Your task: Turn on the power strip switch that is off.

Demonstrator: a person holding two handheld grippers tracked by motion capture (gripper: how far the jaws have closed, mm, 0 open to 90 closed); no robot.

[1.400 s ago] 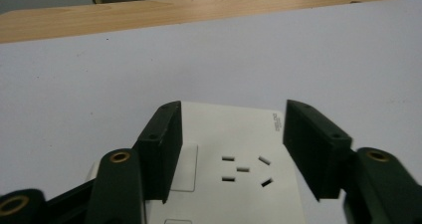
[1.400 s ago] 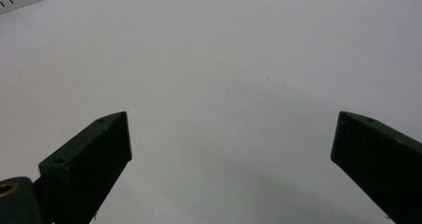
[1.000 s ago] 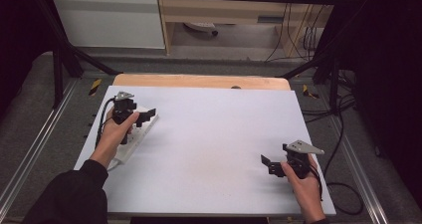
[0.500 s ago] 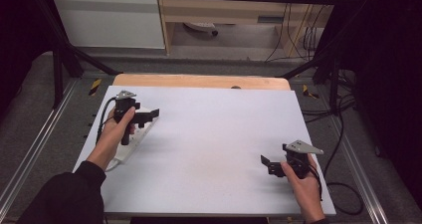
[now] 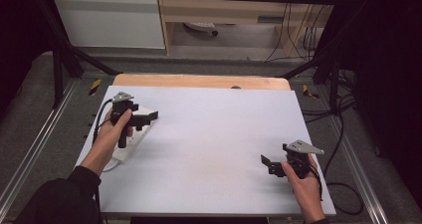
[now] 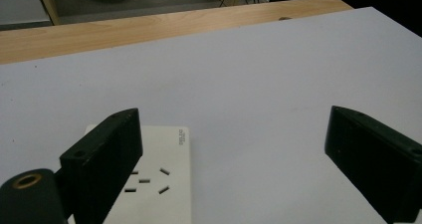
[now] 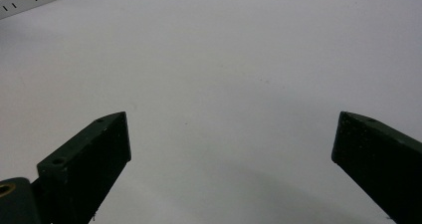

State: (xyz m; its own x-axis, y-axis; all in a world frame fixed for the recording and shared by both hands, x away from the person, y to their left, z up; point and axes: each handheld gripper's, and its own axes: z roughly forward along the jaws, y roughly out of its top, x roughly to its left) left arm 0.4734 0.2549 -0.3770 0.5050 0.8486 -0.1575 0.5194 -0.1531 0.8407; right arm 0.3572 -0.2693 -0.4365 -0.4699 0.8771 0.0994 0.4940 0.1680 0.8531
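While the left claw (image 5: 147, 118) hangs with its jaws spread wide and empty, the flat white plastic power strip (image 6: 158, 186) lies on the white worktop (image 5: 209, 134) just beneath it, its slotted face under the left jaw. Well apart, near the worktop's right front corner, the right claw (image 5: 266, 163) is equally wide open, gripping nothing, over bare surface.

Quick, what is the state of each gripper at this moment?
Left gripper: open, holding nothing, over the white power strip.
Right gripper: open, holding nothing, above the bare table.
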